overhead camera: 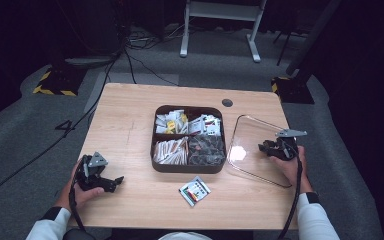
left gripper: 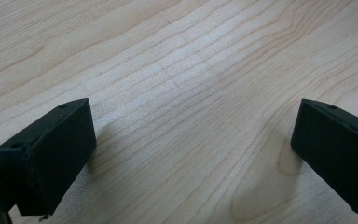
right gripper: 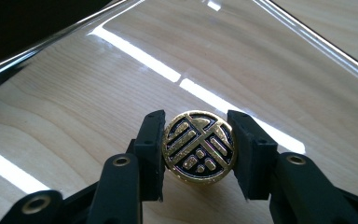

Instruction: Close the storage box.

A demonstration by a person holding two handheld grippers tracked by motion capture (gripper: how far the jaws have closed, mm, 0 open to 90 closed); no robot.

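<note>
A clear square lid [overhead camera: 245, 135] lies on the table to the right of a dark brown compartment box [overhead camera: 187, 169]. At its middle is a round knob [right gripper: 199, 149], black with a gold emblem. My right gripper [right gripper: 198, 130] is shut on that knob, one pad against each side, and it also appears over the lid [overhead camera: 265, 148]. The lid's glossy surface [right gripper: 121, 84] reflects light strips. My left gripper [overhead camera: 114, 183] rests near the table's front left, open, its jaws wide apart over bare wood [left gripper: 191, 140] with nothing between them.
The box holds several kinds of packets in its compartments. One small packet [overhead camera: 195, 191] lies loose on the table [overhead camera: 125, 120] in front of the box. A dark grommet [overhead camera: 227, 102] sits near the back edge. The lid reaches close to the table's right edge.
</note>
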